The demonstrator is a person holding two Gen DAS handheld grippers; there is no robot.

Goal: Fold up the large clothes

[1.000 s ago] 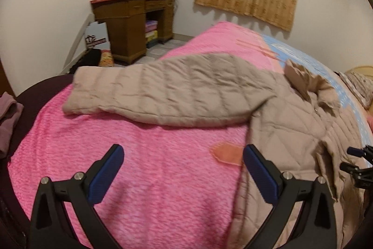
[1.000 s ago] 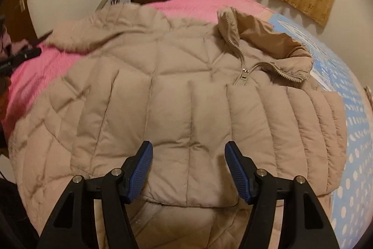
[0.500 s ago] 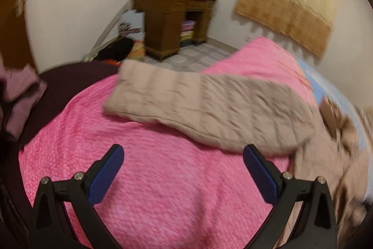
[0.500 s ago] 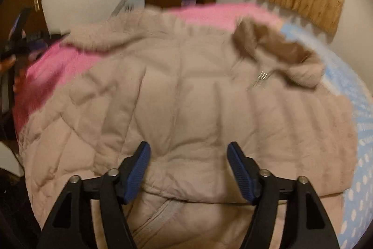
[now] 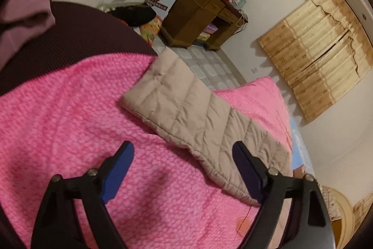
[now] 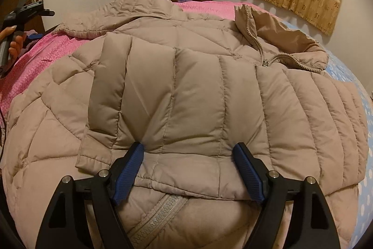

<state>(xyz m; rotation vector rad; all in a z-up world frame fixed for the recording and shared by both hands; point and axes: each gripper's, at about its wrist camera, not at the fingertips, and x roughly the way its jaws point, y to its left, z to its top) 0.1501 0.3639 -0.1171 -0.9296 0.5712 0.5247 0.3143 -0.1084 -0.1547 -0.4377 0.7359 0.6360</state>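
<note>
Jacket (image 6: 186, 95): a big beige quilted puffer spread across the bed — light for its bulk, I judge, soft and springy, its shell probably slick, so it may slide and puff back open after a fold.
Near sleeve (image 6: 144, 109): already folded across the chest, its cuff lying between my right claw's (image 6: 188, 169) fingers.
Right claw: jaws wide, holding nothing, low over the hem at the near edge of the bed; the left pad (image 6: 130, 167) seems to dent the quilting.
Where to grip: cuffs and the stitched hem — firm seams, better than puffy panels.
Far sleeve (image 5: 198, 123): stretched out flat on the pink blanket (image 5: 58, 120), cuff toward the bed's far-left edge.
Left claw (image 5: 184, 169): wide open, empty, tilted, hovering over the blanket just short of that sleeve.
Beyond: desk (image 5: 198, 13), curtain (image 5: 326, 43).
</note>
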